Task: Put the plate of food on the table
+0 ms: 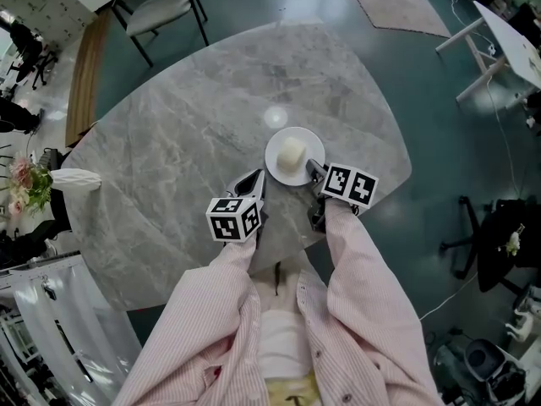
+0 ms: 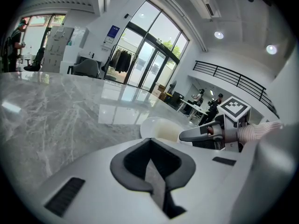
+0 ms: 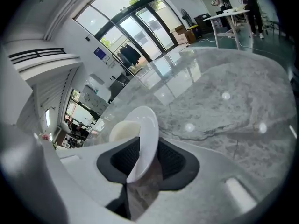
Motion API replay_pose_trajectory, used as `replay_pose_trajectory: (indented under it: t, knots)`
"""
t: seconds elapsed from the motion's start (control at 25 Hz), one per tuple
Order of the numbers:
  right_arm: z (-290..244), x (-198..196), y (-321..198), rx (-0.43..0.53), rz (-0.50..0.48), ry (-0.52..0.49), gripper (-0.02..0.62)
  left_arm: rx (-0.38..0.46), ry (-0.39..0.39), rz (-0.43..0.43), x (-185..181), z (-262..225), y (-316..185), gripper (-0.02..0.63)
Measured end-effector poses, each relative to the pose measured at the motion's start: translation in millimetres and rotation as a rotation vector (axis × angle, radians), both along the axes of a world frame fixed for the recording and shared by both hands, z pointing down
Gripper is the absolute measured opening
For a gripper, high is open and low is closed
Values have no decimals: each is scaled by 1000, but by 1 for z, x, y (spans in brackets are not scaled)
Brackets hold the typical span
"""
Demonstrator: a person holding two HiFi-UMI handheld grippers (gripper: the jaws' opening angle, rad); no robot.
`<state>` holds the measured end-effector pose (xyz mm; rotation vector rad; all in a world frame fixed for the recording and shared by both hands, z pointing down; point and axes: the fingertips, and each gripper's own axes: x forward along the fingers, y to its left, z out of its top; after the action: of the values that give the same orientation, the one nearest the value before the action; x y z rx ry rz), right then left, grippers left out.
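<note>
Right gripper (image 3: 148,141) stands with jaws apart astride the plate (image 1: 275,164) rim at five o'clock, pads off it; the plate, with pale food (image 1: 292,152), sits flat on the table (image 1: 194,125). Left gripper (image 2: 149,141), jaws together and empty, is just beside it at eight o'clock

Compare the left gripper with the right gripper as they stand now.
The left gripper has its jaws together and empty; the right gripper has them apart around the rim of the plate. The left gripper is clear of the plate; the right gripper reaches over its edge. Both are over the table.
</note>
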<state>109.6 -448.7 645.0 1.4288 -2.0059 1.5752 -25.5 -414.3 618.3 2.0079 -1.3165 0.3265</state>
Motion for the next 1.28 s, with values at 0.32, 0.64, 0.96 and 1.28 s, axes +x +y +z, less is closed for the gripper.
replay_pose_trajectory:
  t: [0.32, 0.64, 0.96, 1.28]
  knots:
    - [0, 5, 2, 8, -7, 85, 127, 4, -3, 7, 2, -4, 3, -5]
    - [-8, 21, 8, 27, -21, 147, 132, 38, 3, 15, 0, -16, 5, -5]
    - [-47, 8, 12, 202, -166, 149, 54, 152, 23, 30, -2, -55, 10, -5]
    - [-93, -4, 18, 351, -239, 97, 6, 301, 16, 22, -13, -101, 7, -5]
